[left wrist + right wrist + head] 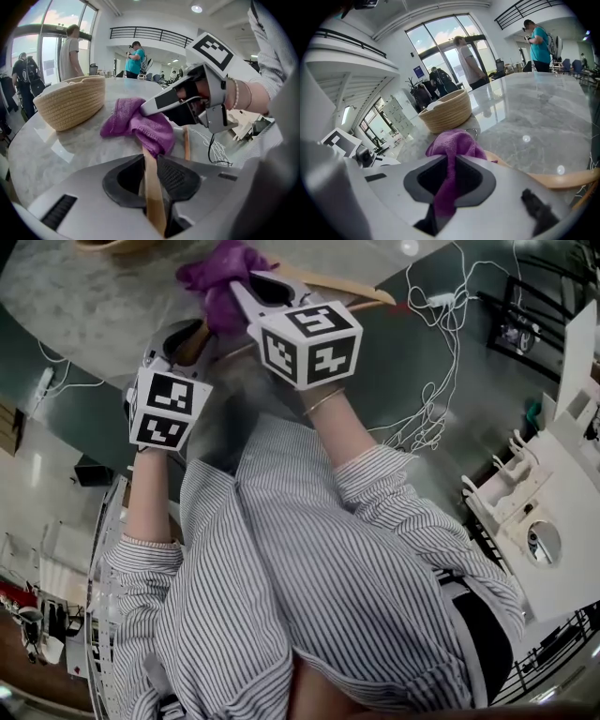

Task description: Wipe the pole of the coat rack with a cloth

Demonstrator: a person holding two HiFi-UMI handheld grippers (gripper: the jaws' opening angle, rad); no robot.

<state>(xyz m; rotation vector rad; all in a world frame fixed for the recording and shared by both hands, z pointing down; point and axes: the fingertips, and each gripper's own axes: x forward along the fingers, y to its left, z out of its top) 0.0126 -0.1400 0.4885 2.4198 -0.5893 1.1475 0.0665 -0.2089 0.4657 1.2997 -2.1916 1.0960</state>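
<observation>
Left gripper's (pixel 150 160) jaws pinch the wooden bar (pixel 153 199); best held steady while right gripper's (pixel 450 161) jaws, clamping the purple cloth (pixel 457 143), rub along it.

What's where:
Basket (pixel 70 103) sits on the table (pixel 61 145), cloth (pixel 140 124) just right of it in the left gripper view, draped over the hanger (pixel 151 187) arm.

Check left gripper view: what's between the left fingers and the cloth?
A wooden hanger arm. Gripped by the left gripper, it runs straight up to the purple cloth, which drapes over it. Seen in the left gripper view.
</observation>
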